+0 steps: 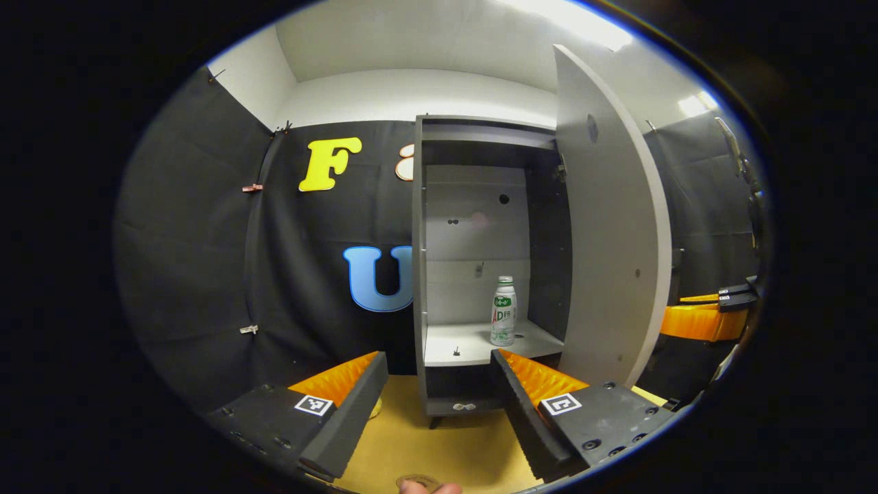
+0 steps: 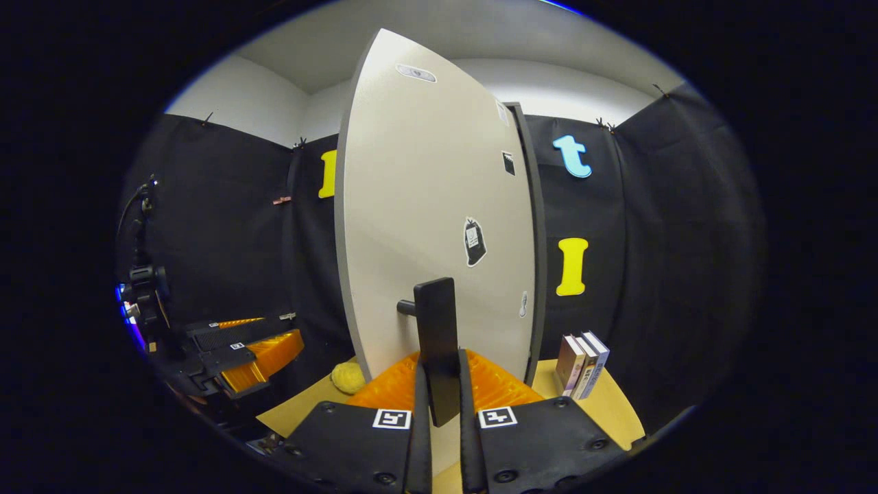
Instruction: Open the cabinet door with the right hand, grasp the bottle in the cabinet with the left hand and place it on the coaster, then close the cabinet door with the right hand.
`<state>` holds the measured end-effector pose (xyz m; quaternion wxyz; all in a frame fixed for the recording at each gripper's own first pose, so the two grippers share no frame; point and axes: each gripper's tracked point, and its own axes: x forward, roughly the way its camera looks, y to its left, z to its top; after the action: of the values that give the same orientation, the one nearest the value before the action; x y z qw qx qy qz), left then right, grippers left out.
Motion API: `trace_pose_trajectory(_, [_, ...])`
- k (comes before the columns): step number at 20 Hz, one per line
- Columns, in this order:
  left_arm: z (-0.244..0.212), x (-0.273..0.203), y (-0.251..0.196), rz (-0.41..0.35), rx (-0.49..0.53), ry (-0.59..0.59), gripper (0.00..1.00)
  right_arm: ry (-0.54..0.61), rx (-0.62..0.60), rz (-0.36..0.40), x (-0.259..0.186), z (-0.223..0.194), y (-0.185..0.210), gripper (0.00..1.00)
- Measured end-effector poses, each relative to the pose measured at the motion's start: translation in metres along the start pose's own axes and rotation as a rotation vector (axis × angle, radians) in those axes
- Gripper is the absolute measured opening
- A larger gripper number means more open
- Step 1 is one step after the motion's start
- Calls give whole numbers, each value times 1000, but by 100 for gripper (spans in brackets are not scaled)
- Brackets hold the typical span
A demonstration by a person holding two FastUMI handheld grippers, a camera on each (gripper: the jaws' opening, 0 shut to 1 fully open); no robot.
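In the left gripper view, the left tool (image 1: 439,398) has its two fingers spread wide apart, at 7 and at 5 o'clock, and they hold and touch nothing. Between them, toward 12 o'clock, stands the cabinet (image 1: 420,274) with its inside open to the camera. The bottle (image 1: 503,311) is upright on the cabinet shelf (image 1: 466,343), near the right front edge, just above the tip of the right finger but apart from it. The cabinet door (image 1: 610,226) is swung out at 2 o'clock, beside the opening and not across it. At 3 o'clock, past the door edge, an orange part of the right tool (image 1: 706,315) shows. The yellow worktop (image 1: 439,446) lies below, and at 6 o'clock a fingertip (image 1: 425,488) sits beside a round thing too cut off to tell.

In the right gripper view, the right tool (image 2: 439,384) is closed on the black door handle (image 2: 436,336), with both fingers pressing its sides. The door rises from here toward 12 o'clock and hides the cabinet inside. At 9 o'clock the left tool (image 2: 240,350) is well apart. A yellow sponge-like ball (image 2: 348,377) lies on the worktop at 8 o'clock, and three books (image 2: 583,363) stand at 4 o'clock.
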<state>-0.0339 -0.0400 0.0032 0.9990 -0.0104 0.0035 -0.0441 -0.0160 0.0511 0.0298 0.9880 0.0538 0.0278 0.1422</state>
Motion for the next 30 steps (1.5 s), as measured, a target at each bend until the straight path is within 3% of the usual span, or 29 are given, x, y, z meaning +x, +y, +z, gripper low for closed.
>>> trace_pose_trajectory(15, [8,40,-47,-64,-5,-9,94,1,-3,-171,-14,1,-41,19])
trace_pose_trajectory(16, [10,44,-52,-71,-5,-12,94,-3,0,-180,-14,2,-45,26])
trace_pose_trajectory(17, [10,49,-57,-77,-7,-15,94,-2,8,-186,-14,2,-45,15])
trace_pose_trajectory(23, [13,76,-88,-107,-7,-25,92,-8,17,-201,-12,3,-52,15])
trace_pose_trajectory(30, [10,110,-118,-136,7,-18,92,-15,61,-147,-14,7,-39,15])
